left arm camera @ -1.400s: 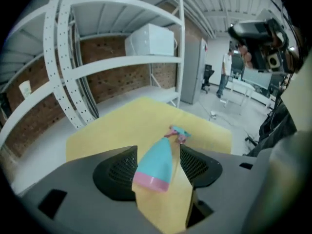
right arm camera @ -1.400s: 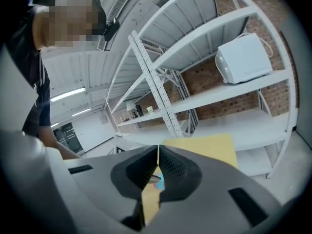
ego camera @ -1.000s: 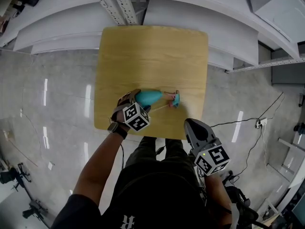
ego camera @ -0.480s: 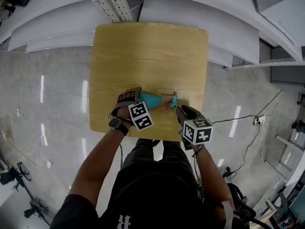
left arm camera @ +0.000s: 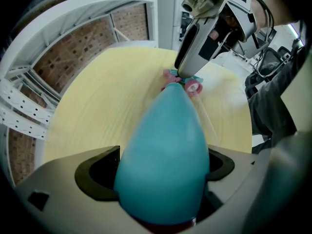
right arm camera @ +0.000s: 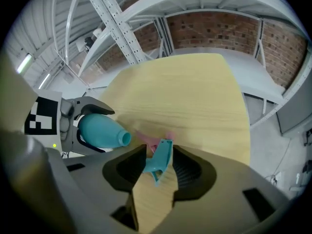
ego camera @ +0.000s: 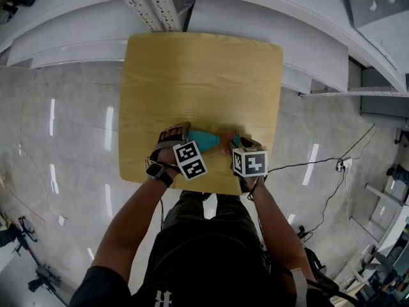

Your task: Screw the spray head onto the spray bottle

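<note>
The spray bottle (right arm camera: 100, 132) is laid on its side on the bench (ego camera: 198, 75), its wide end straddled by the spread fingers (left arm camera: 95, 172) of the left gripper (left arm camera: 163, 172), which have just been opening. The spray head (right arm camera: 162, 157), near the neck, is flanked, not pinched, by the fingers (right arm camera: 190, 172) of the right gripper (right arm camera: 157, 172), likewise just opened. Both should be gripped squarely before the threads are aligned.

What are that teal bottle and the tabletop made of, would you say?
Bottle: probably plastic, smooth and opaque teal with an even, soft sheen. Tabletop: light wood or a wood-look laminate, going by the fine grain lines; which of the two, the look leaves open.
</note>
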`<state>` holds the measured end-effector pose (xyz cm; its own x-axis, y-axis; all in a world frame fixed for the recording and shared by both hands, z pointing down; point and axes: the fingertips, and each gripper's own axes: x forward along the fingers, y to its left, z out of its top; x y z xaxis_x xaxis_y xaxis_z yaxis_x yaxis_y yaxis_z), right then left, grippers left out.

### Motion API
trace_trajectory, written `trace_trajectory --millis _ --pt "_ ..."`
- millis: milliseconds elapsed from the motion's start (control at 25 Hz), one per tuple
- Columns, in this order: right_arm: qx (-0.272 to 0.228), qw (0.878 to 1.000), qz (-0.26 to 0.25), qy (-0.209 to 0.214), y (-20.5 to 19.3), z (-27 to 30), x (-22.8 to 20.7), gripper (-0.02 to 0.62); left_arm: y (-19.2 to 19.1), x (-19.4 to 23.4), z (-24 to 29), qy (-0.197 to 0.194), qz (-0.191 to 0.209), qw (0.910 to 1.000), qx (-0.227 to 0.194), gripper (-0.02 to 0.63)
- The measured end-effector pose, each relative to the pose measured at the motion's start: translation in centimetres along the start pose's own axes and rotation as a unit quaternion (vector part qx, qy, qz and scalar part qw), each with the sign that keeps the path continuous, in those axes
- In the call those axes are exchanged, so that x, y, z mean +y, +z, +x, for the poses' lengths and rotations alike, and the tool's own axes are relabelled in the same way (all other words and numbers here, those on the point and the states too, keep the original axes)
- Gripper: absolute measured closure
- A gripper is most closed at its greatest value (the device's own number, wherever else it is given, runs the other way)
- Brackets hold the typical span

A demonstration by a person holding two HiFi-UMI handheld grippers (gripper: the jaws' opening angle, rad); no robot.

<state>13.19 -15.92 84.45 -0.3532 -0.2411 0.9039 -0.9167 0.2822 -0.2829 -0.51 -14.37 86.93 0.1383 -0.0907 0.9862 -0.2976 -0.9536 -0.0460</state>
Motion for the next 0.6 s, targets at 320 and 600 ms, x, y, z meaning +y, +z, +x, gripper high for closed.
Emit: trace_trajectory --millis 320,600 --pt "0.047 0.999 0.003 -0.003 -0.3 1.3 0.3 0.454 0.0 0.0 -0.1 0.005 0.013 0.9999 -0.008 0.137" --pt "0.037 0.999 -0.015 0.007 -0.5 0.2 -0.2 0.466 -0.6 0.4 -0.4 0.008 -0.012 0.9993 -0.033 0.132"
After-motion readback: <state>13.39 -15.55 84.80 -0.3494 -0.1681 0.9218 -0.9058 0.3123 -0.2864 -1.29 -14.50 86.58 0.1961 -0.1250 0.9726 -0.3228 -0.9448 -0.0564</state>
